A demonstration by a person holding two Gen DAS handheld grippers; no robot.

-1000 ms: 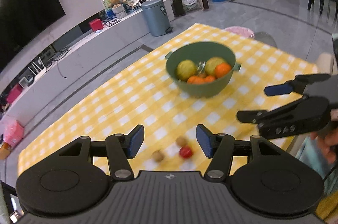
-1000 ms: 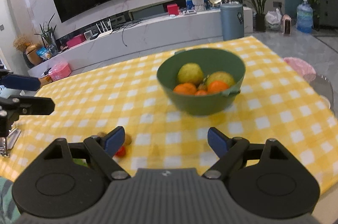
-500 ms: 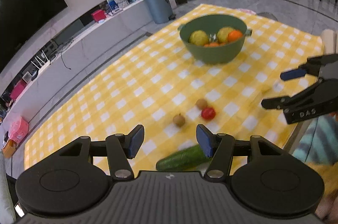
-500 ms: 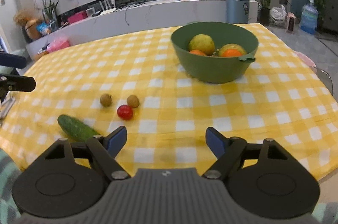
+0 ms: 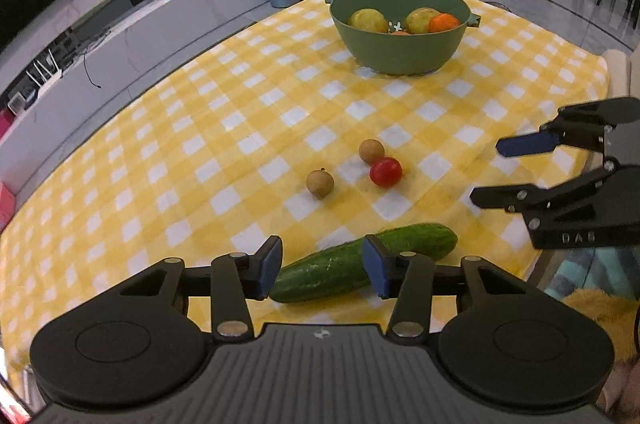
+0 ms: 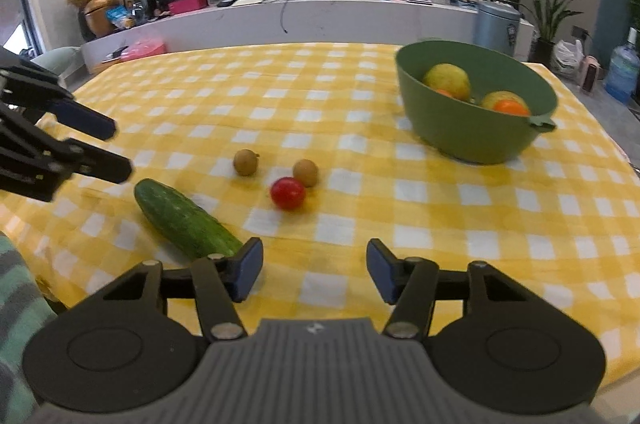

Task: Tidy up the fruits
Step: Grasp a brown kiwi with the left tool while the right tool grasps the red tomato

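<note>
Black left gripper (image 5: 322, 272) agape over cucumber (image 5: 364, 261)

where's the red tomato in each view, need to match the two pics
Left wrist view: the red tomato sits right of centre, just below a small brown fruit.
Right wrist view: the tomato sits left of centre, lower left of that brown fruit.
Shared landmark: the green bowl.

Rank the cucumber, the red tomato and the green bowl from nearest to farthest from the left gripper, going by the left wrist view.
From the left gripper:
1. Cucumber, lying right between its open fingers.
2. Red tomato, mid-cloth, slightly right.
3. Green bowl, far end of the table, right of centre.
</note>
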